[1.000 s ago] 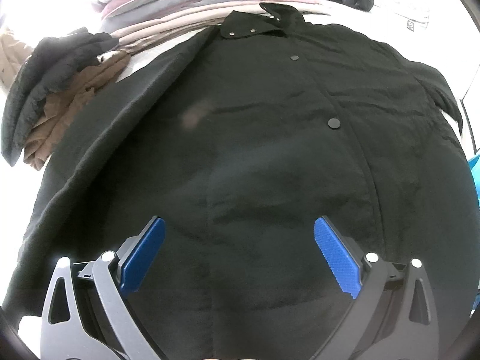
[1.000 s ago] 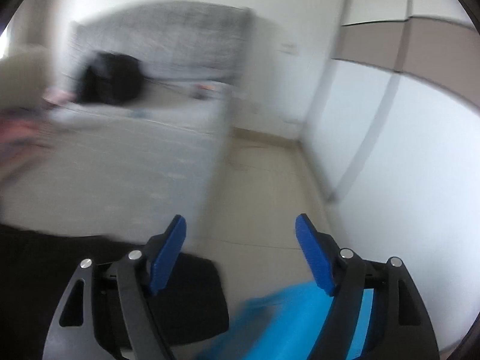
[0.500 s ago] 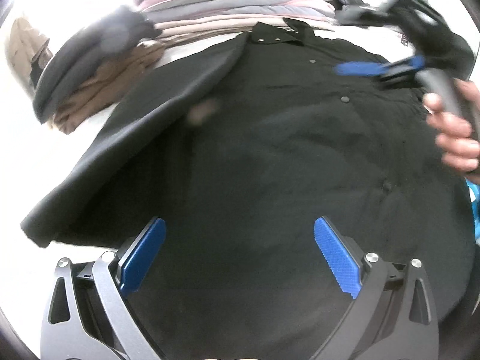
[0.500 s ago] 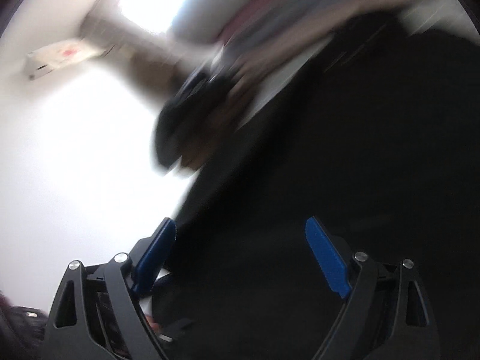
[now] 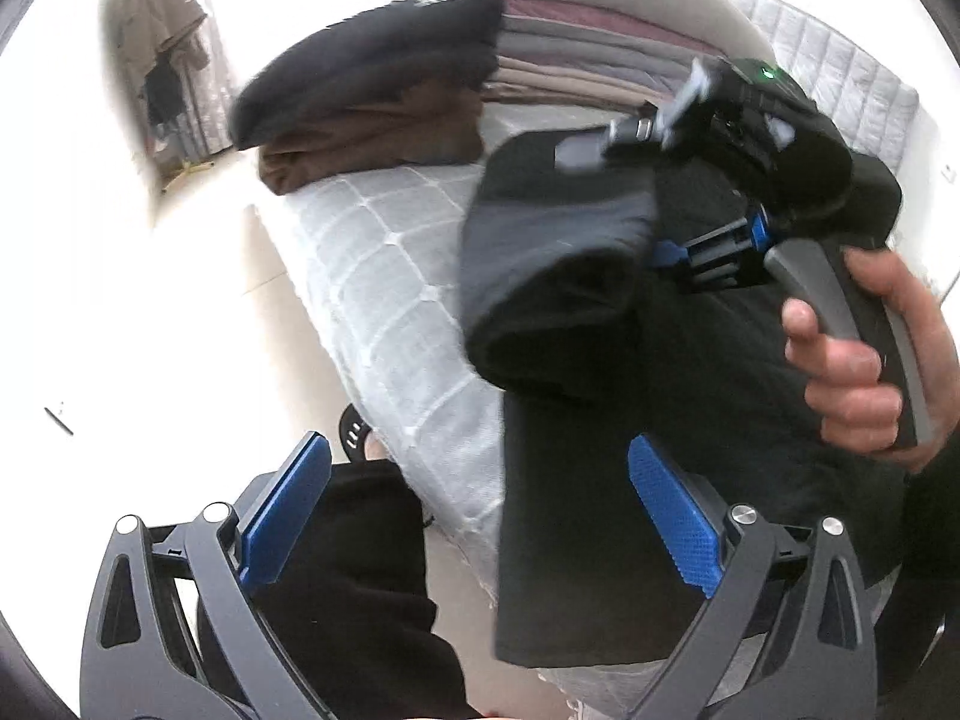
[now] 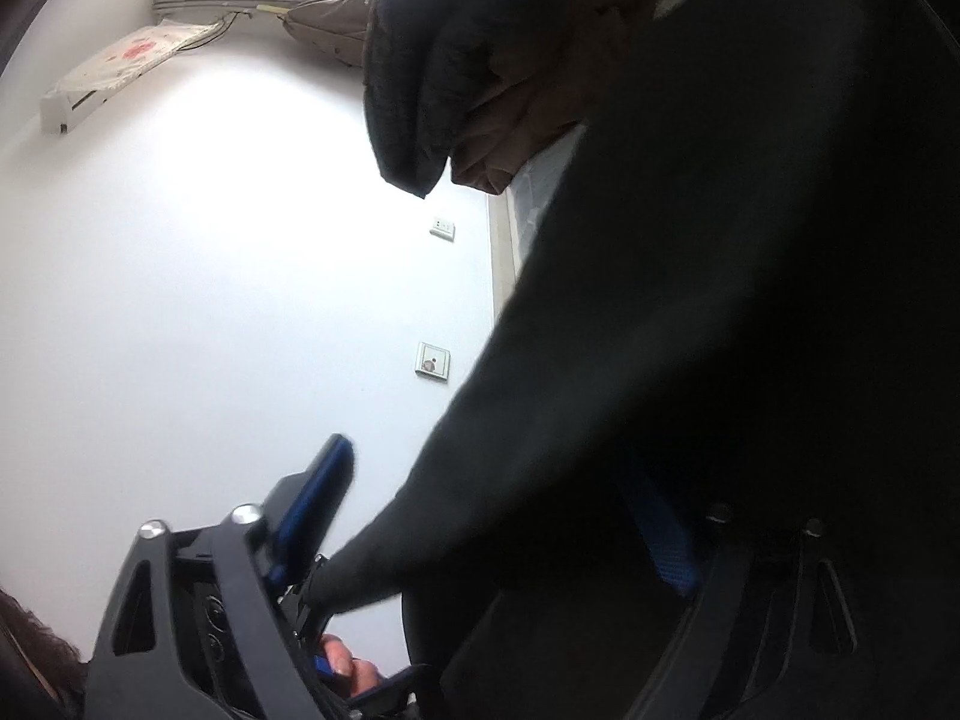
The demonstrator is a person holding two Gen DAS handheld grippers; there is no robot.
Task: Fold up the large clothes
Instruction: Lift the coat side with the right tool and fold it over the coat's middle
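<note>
left wrist view is showing the left gripper [image 5: 480, 516] nearest the lens, its blue pads [image 5: 672, 522] standing wide apart and gripping nothing; a dark trouser leg [image 5: 354, 576] and pale floor [image 5: 150, 312] are lying under its left pad, and the lower edge of the black jacket [image 5: 576, 516] is hanging just past its right pad. beyond that, the jacket is draping over the edge of a white quilted bed [image 5: 384, 276], with a fold of it being lifted up. the right gripper [image 5: 678, 255] is reaching into that raised fold from the right, held in a hand [image 5: 864, 360]; its jaws are closing with the black cloth between them, though it is too blurred to tell whether the pads are pressing on it. farther back, a pile of dark and brown garments [image 5: 372, 114] is resting on the bed, and behind it a stack of folded pink and grey clothes [image 5: 594, 54] is sitting against the padded headboard.

right wrist view is showing that gripper's left pad [image 6: 318, 492] bare against a white wall [image 6: 210, 270], while the jacket [image 6: 720, 330] is covering the right pad in shadow. two wall switches [image 6: 433, 360] are sitting farther off, with the dark garment pile [image 6: 432, 72] above.
</note>
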